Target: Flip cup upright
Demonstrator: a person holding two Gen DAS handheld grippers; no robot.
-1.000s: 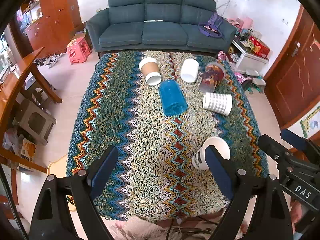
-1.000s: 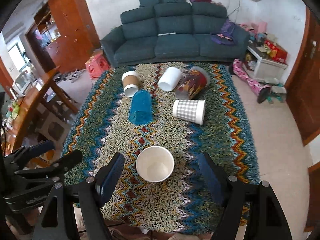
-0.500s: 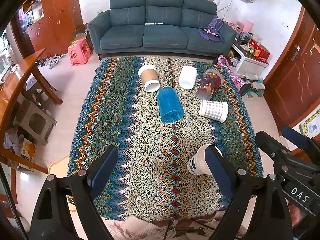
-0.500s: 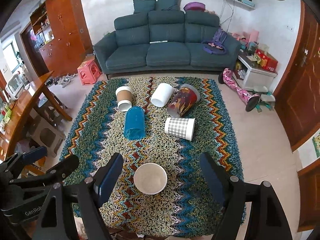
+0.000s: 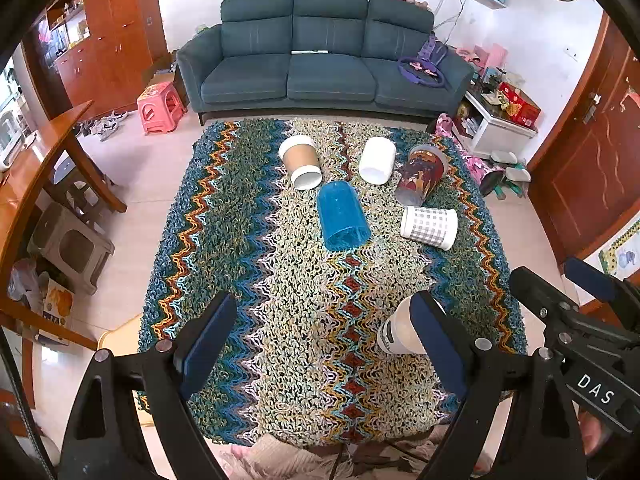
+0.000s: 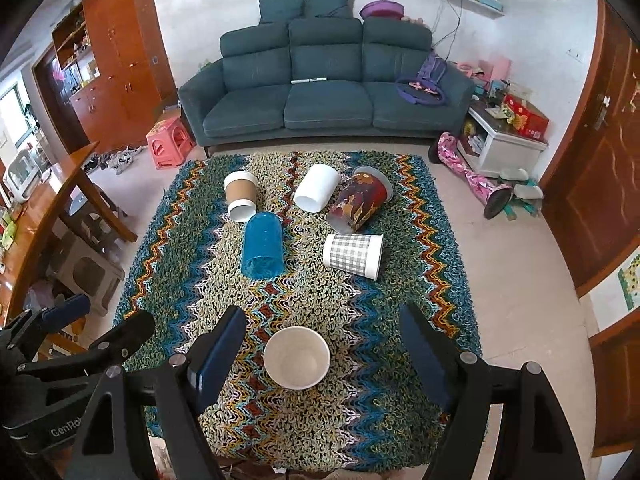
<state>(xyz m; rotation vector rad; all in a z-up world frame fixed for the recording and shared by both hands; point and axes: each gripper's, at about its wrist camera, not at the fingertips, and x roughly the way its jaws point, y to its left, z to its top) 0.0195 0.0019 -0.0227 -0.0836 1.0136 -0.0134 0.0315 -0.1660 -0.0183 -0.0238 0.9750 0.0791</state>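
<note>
A white paper cup [image 6: 297, 357] stands upright on the zigzag rug [image 6: 168, 248], mouth up, between and below my open right gripper [image 6: 322, 354]. It also shows in the left wrist view [image 5: 396, 334], partly behind a finger. Five cups lie on their sides farther back: a brown-sleeved cup [image 6: 240, 196], a blue cup [image 6: 262, 246], a white cup [image 6: 317, 188], a red patterned cup [image 6: 358, 202] and a checked cup [image 6: 353, 256]. My left gripper [image 5: 320, 354] is open and empty, high above the rug's near edge.
A dark teal sofa [image 6: 320, 96] stands behind the rug. A pink stool [image 6: 170, 142] and wooden table [image 6: 44, 216] are on the left, a white cabinet [image 6: 508, 148] and wooden door [image 6: 600, 160] on the right.
Both grippers have risen and pulled back from the rug; the cups look smaller and more of the room shows. The upright white cup stays in place.
</note>
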